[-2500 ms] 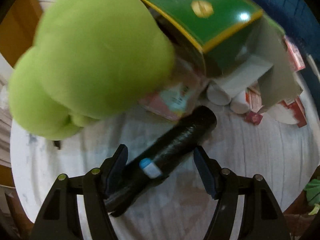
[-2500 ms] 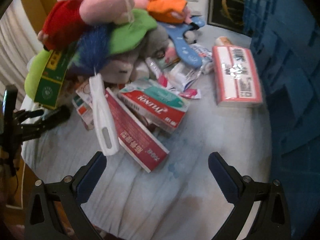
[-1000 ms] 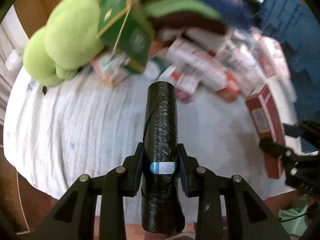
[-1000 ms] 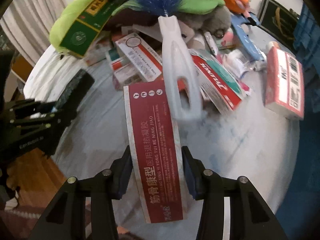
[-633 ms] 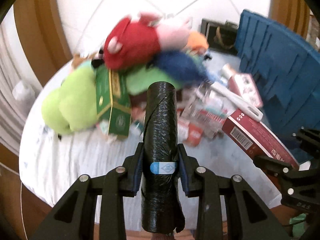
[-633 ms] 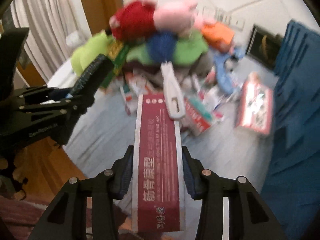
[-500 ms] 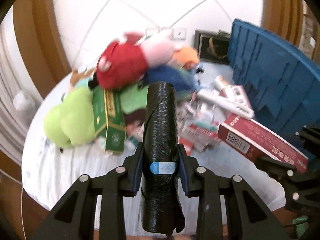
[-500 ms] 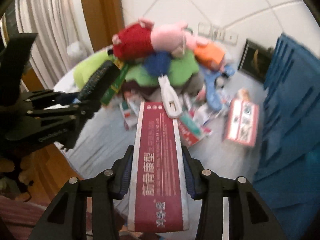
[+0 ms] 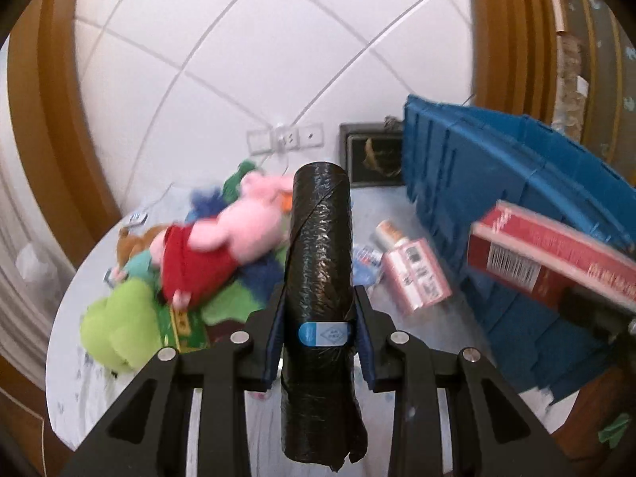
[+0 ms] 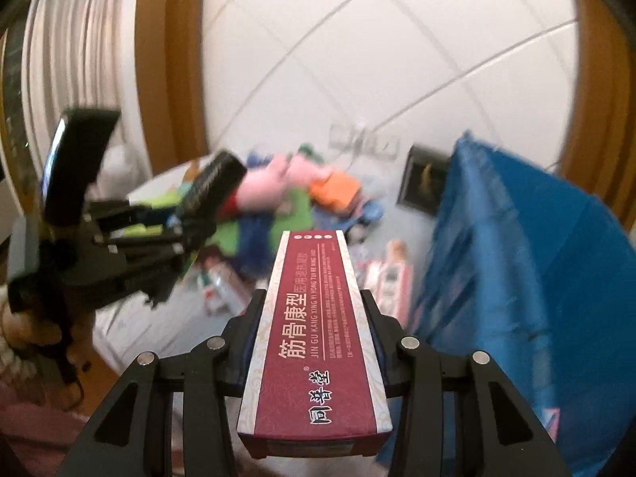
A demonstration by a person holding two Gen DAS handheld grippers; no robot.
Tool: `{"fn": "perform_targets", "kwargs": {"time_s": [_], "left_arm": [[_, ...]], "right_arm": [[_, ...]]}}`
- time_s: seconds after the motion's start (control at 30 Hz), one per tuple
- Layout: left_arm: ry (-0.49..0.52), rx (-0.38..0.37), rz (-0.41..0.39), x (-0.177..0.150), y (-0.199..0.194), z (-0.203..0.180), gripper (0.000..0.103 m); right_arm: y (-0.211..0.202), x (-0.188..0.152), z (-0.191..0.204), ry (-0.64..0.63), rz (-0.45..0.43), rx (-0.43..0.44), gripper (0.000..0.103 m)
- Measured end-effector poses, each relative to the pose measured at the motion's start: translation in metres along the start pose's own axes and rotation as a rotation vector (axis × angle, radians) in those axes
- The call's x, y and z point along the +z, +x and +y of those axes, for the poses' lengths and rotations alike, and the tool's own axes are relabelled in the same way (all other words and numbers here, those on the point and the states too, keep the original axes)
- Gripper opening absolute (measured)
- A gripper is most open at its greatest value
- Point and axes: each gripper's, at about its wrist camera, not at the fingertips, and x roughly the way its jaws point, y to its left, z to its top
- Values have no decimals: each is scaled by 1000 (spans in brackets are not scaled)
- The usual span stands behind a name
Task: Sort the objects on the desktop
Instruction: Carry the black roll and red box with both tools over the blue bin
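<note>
My left gripper [image 9: 320, 334] is shut on a black roll of bin bags [image 9: 320, 262] with a blue and white sticker, held lengthwise and high above the table. My right gripper [image 10: 312, 320] is shut on a long dark red medicine box [image 10: 316, 334] with Chinese print, also raised. In the left wrist view the red box [image 9: 552, 256] shows at the right edge, in front of a blue crate [image 9: 516, 183]. In the right wrist view the black roll [image 10: 210, 187] and the left gripper appear blurred at the left. The blue crate [image 10: 516, 262] stands to the right.
On the round white table [image 9: 131, 381] lies a heap of plush toys: a pink and red one [image 9: 214, 250] on top, a lime green one [image 9: 115, 330], and a green box [image 9: 185, 326]. A pink packet [image 9: 417, 274] and a small bottle [image 9: 387, 232] lie near the crate. A framed picture [image 9: 371, 155] leans at the wall.
Both grippers have risen well above the table with the roll and the red box still held. The table and toy heap now look smaller and lower; more wall shows.
</note>
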Motion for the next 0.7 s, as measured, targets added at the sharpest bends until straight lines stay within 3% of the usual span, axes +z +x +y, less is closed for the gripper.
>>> {"fn": "perform_targets", "kwargs": {"time_s": [0.17, 0.43, 0.57, 0.7], "left_arm": [[41, -57, -53, 29, -13, -32, 31], [109, -168, -126, 81, -33, -115, 31], [143, -254, -93, 107, -34, -164, 31], [191, -326, -23, 130, -27, -218, 31]], "right_arm": [[-38, 25, -22, 35, -132, -97, 43], [-82, 31, -87, 122, -197, -294, 43], [-103, 25, -128, 170, -201, -383, 43], [-109, 14, -178, 221, -151, -459, 44]]}}
